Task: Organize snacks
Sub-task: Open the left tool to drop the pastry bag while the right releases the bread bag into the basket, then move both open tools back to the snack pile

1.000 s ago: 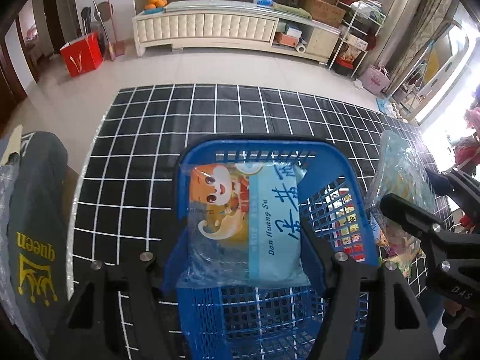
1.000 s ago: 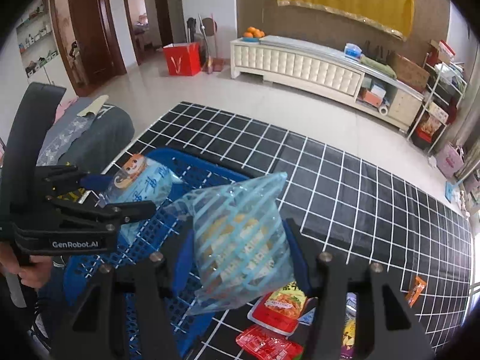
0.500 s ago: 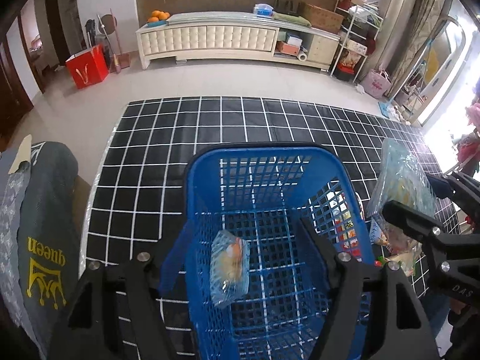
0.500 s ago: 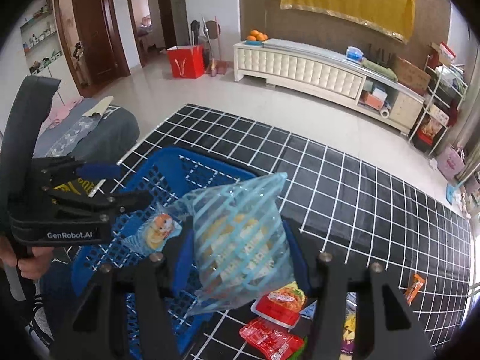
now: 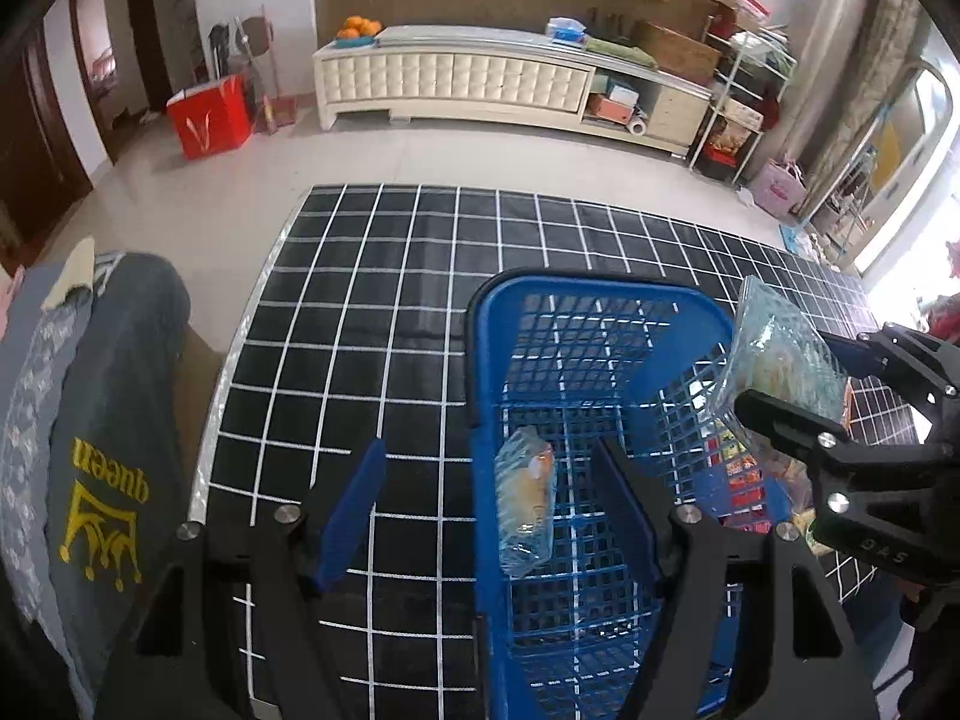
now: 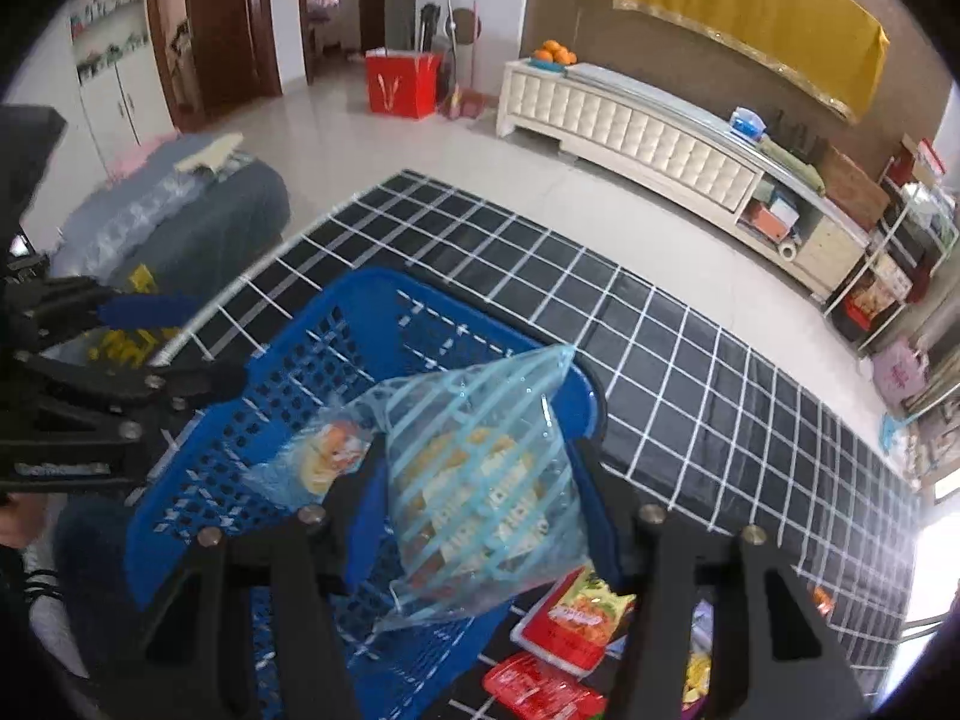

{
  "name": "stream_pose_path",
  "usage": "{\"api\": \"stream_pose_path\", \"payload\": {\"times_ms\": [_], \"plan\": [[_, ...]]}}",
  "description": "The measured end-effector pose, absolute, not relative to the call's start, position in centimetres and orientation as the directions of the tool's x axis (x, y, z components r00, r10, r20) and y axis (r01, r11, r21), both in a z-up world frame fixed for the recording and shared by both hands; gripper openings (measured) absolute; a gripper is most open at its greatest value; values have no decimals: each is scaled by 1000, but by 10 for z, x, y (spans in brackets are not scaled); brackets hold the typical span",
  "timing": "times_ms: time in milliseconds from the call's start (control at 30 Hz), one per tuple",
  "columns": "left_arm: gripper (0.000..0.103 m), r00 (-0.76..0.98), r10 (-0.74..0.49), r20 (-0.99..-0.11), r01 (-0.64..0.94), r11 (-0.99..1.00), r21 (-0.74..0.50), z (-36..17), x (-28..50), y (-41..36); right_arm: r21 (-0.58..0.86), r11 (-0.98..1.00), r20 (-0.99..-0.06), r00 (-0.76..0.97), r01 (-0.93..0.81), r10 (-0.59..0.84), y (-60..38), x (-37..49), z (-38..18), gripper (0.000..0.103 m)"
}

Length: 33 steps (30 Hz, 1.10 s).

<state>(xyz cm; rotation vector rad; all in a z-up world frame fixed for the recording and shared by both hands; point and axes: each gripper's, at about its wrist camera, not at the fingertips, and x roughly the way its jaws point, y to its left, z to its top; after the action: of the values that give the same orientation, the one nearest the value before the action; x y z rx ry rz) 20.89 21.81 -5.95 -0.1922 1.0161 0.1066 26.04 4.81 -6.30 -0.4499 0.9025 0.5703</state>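
Snacks: one pack (image 5: pixel 525 501) sits in the basket (image 5: pixel 600 294) below your empty, open left tool (image 5: pixel 486 501); your right tool (image 6: pixel 480 495) grips a striped bag (image 6: pixel 486 480), more packets (image 6: pixel 570 618) remain outside.

The blue basket (image 5: pixel 591 324) is open on top with only one small packet (image 5: pixel 527 501) inside, but loose snack packs (image 6: pixel 573 621) crowd the mat just beside it.
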Motion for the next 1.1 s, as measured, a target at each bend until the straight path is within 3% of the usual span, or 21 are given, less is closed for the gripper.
{"api": "stream_pose_path", "payload": {"times_ms": [100, 433, 500, 600, 1100], "plan": [[69, 514, -11, -858, -190, 974, -126, -69, 210, 225, -190, 767, -838, 509, -613, 199, 56, 269, -76, 61], [69, 512, -32, -858, -175, 975, -140, -75, 214, 221, -238, 740, -848, 506, -629, 157, 66, 280, -88, 65], [69, 509, -32, -860, -174, 975, -139, -75, 215, 219, -276, 737, -834, 534, -617, 135, 66, 280, -87, 82], [69, 511, -32, -859, -176, 974, -141, -76, 214, 219, -341, 734, -787, 606, -587, 119, 63, 276, -80, 95], [69, 552, -34, -833, -121, 985, -120, -42, 199, 176, -301, 794, -722, 670, -527, 171, 5, 243, -23, 96]]}}
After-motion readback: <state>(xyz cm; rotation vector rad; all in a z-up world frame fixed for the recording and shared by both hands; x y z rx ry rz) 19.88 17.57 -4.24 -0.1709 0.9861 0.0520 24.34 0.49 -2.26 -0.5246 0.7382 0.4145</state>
